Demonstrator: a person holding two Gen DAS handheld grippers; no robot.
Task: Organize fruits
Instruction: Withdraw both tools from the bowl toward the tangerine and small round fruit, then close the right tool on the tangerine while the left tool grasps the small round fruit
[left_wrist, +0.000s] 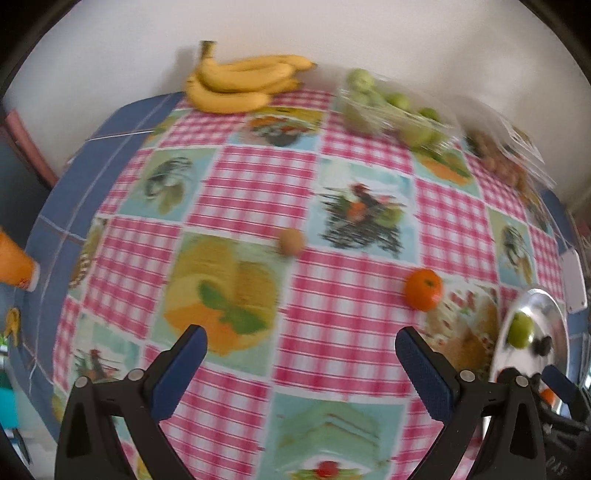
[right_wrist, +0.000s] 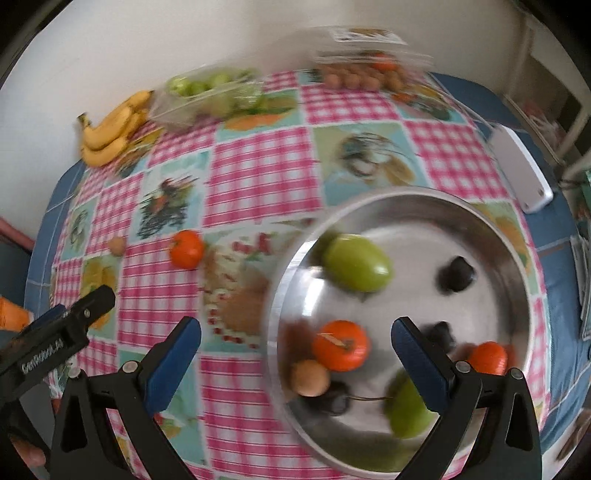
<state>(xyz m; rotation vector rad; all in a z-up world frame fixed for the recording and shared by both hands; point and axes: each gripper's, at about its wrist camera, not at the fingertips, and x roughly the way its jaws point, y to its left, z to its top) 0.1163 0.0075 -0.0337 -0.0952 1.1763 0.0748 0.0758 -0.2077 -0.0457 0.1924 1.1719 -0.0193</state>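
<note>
**Both grippers empty, two loose fruits left on the cloth**

Left gripper (left_wrist: 301, 354) hangs over the middle of the table (left_wrist: 62, 192) with its jaws spread wide and nothing between them. Ahead of it lie the loose pieces — a small brown fruit (left_wrist: 291, 242) near the centre of the cloth, and a tangerine (left_wrist: 424, 289) toward the right edge, close to the metal bowl (left_wrist: 554, 314).

The right gripper (right_wrist: 296, 341) is equally wide and empty, poised above the bowl's near rim. Inside sit a green fruit (right_wrist: 357, 266), an orange one (right_wrist: 340, 345) and several more (some too blurred to name).

The step in hand looks like fetching the next loose fruit. To do it well, I would bring the left gripper down so the fruit sits midway between the pads, close gently — round fruit rolls away if nudged from one side — and lift clear before crossing to the bowl. The bananas (left_wrist: 240, 83) along the far edge seem too broad for one pinch.
</note>
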